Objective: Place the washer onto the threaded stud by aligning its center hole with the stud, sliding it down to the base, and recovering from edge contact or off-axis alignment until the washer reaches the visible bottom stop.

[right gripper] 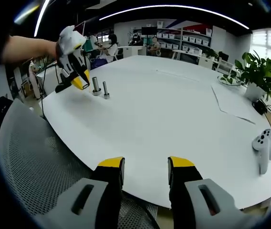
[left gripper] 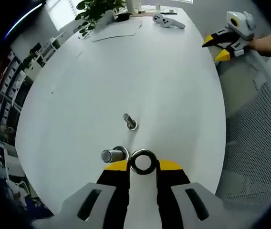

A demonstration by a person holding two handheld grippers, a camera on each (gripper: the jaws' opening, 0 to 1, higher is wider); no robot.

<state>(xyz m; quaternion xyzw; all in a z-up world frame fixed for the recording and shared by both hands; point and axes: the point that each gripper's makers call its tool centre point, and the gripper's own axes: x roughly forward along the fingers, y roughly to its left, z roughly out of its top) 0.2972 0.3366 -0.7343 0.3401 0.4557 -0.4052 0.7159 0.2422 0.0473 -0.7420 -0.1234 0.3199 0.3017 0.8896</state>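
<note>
Left gripper view: left hand-held gripper (left gripper: 143, 164) pinches dark metal ring washer (left gripper: 142, 161) flat btwn its tips, near worktop (left gripper: 173, 81) edge. Short threaded steel stud (left gripper: 130, 122) stands upright just ahead, slightly left; stubby steel cylinder (left gripper: 113, 154) beside tips.

Right gripper view: right hand-held gripper (right gripper: 145, 164) spread, empty, well apart from stud (right gripper: 106, 89); left hand-held gripper (right gripper: 80, 82) is nearer.

washer (left gripper: 142, 162): between the left gripper (left gripper: 142, 168) tips, right of stud (left gripper: 112, 154)
bolt (left gripper: 130, 121): on table (left gripper: 173, 86), beyond stud
plant (left gripper: 97, 10): far table edge
</note>
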